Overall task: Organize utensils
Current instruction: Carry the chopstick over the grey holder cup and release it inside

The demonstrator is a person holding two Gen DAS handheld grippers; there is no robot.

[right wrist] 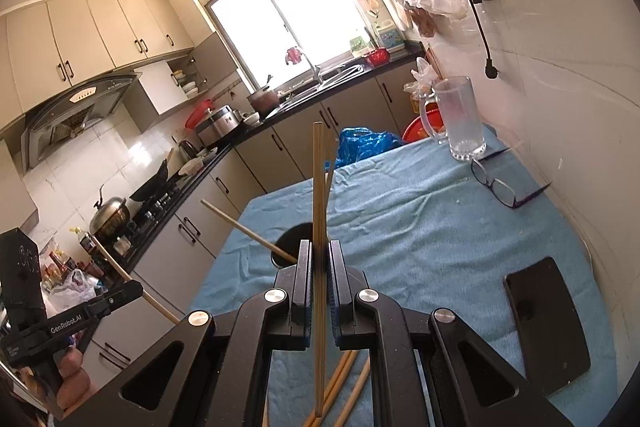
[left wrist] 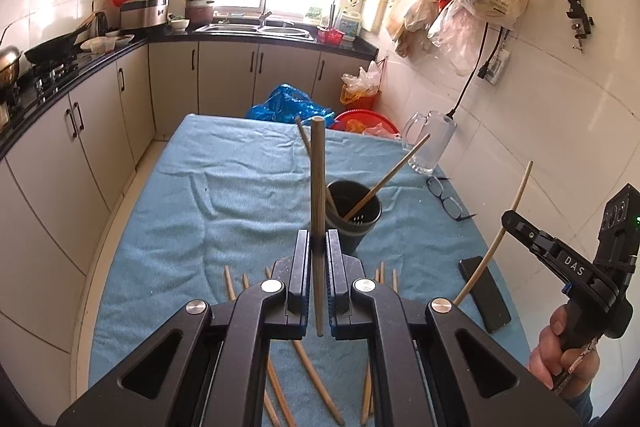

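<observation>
My left gripper (left wrist: 318, 243) is shut on a wooden chopstick (left wrist: 318, 187) that stands nearly upright between its pads, above the blue cloth. Just beyond it stands a black utensil cup (left wrist: 352, 217) with two chopsticks (left wrist: 386, 181) leaning in it. My right gripper (right wrist: 319, 255) is shut on another chopstick (right wrist: 319, 207), also upright; from the left wrist view that gripper (left wrist: 508, 217) sits at the right with its pale chopstick (left wrist: 506, 219) slanting through it. The cup (right wrist: 294, 239) shows partly behind the right gripper's fingers. Several loose chopsticks (left wrist: 308, 375) lie on the cloth under both grippers.
The table wears a blue cloth (left wrist: 224, 187). A black phone (right wrist: 548, 323), glasses (right wrist: 500, 187) and a glass mug (right wrist: 460, 119) lie along the tiled wall side. Kitchen cabinets and counter (left wrist: 80, 107) run along the left. A blue bag (left wrist: 288, 105) and red basins sit past the far edge.
</observation>
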